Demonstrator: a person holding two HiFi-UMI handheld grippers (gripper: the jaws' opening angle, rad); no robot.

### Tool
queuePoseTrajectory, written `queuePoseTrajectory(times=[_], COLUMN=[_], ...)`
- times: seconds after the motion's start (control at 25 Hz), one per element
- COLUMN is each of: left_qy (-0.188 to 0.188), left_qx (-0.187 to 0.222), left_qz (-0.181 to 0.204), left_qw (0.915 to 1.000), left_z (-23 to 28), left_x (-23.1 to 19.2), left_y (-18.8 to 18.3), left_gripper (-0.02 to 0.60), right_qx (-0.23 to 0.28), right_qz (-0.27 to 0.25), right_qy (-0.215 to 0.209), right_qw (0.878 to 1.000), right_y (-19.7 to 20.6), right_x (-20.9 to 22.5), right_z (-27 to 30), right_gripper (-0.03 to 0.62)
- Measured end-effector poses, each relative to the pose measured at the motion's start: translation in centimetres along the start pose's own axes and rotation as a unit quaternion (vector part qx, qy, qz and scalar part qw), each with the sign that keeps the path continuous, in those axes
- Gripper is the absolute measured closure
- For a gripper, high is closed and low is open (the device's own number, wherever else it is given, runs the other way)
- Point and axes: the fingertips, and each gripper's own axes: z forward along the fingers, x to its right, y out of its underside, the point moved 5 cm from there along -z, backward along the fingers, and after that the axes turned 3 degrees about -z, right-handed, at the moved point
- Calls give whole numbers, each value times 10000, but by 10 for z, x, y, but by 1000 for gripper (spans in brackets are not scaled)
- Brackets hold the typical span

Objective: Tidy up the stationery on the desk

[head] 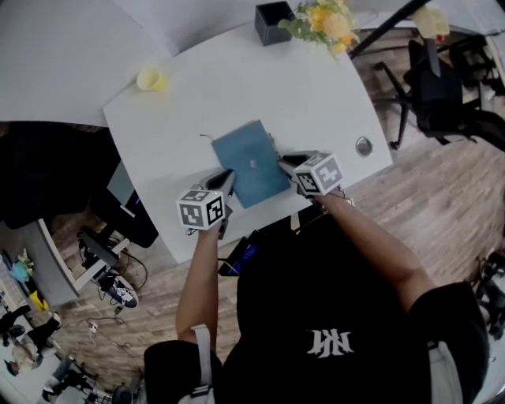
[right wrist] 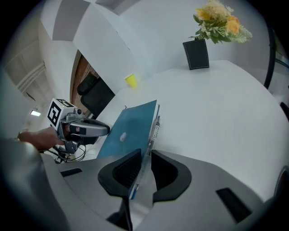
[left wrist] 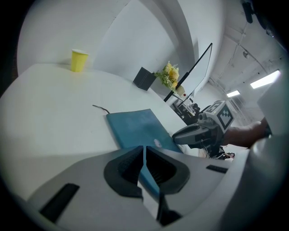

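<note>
The blue notebook (head: 251, 162) lay near the front edge of the white bench (head: 316, 102), roughly at its centre, with its long sides running away from the person. The left hand-held gripper (head: 225, 180) was positioned at the near left corner of the notebook; in the left gripper view its jaws were closed on the thin blue edge, with almost no gap between the pads. The right hand-held gripper (head: 288, 162) was positioned at the near right corner; in the right gripper view its jaws were clamped on the notebook edge, where the blue cover and pale page edges were visible between the pads. A pen (right wrist: 156, 128) lay along the right edge of the notebook, just ahead of the right jaws. A thin dark cord (left wrist: 101, 108) extended from the far left corner of the notebook onto the bench. Whether the notebook rested flat or was raised off the surface could not be determined. A yellow cup (head: 151, 79) stood well apart at the far left of the bench. A black box (head: 274, 22) stood at the far edge, with a bunch of yellow flowers (head: 323, 24) just beside it. A round metal grommet (head: 363, 145) was set into the bench near its right edge.
</note>
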Motion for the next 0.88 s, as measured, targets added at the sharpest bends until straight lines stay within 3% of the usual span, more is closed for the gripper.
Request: queuePoseTrajectory(times=[0.48,0.68,0.88], left_qy=[14,55,199], left_qx=[126,454,964], left_qz=[109,83,187], left_qw=[9999,9989,9950], left_z=[-11,-23,-43], left_x=[9,15,30], left_y=[-3,-17,-35], left_gripper=[558,558,560], right_qx=[223,938,1942], right_qz=[-575,-1189,-1662], right_qy=[226,144,-147], right_qw=[9978,9884,9667], right_y=[-13,-45,-85], right_x=[-8,-20,-39], right_z=[-11,-29,-67], right_gripper=[502,502,503])
